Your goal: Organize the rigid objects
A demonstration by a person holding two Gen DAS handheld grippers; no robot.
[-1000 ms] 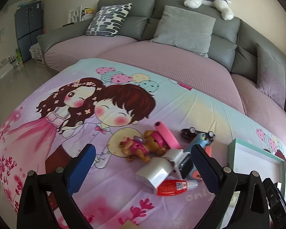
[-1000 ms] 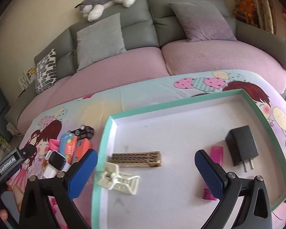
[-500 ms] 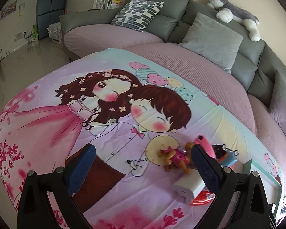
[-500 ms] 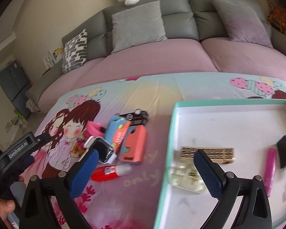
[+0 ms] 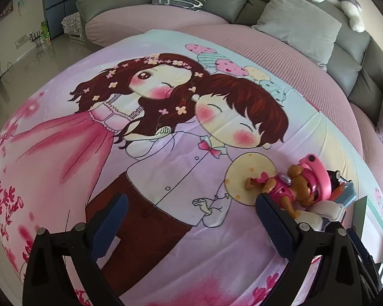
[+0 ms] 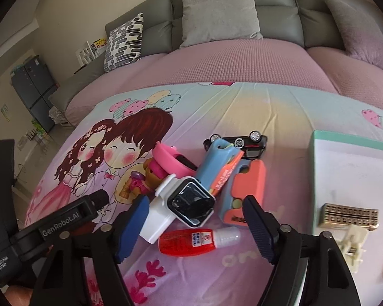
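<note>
A pile of small rigid objects lies on the cartoon-print sheet: a white smartwatch (image 6: 191,200), a white charger block (image 6: 157,223), a red glue bottle (image 6: 191,238), a blue and orange case (image 6: 222,168), a coral block (image 6: 247,181), a black toy car (image 6: 245,141), a pink band (image 6: 173,159) and a toy dog figure (image 6: 140,181). My right gripper (image 6: 195,229) is open and empty, straddling the watch and glue bottle. My left gripper (image 5: 191,224) is open and empty over bare sheet, left of the toy dog (image 5: 288,191).
A white tray with a teal rim (image 6: 344,140) lies at the right, holding a gold perforated bar (image 6: 349,215) and a cream clip (image 6: 352,244). The left gripper's body (image 6: 63,223) lies left of the pile. A grey sofa with cushions (image 6: 219,12) stands behind.
My right gripper has swung left from over the tray to the pile of objects. My left gripper has swung left, so the pile now sits at its right edge.
</note>
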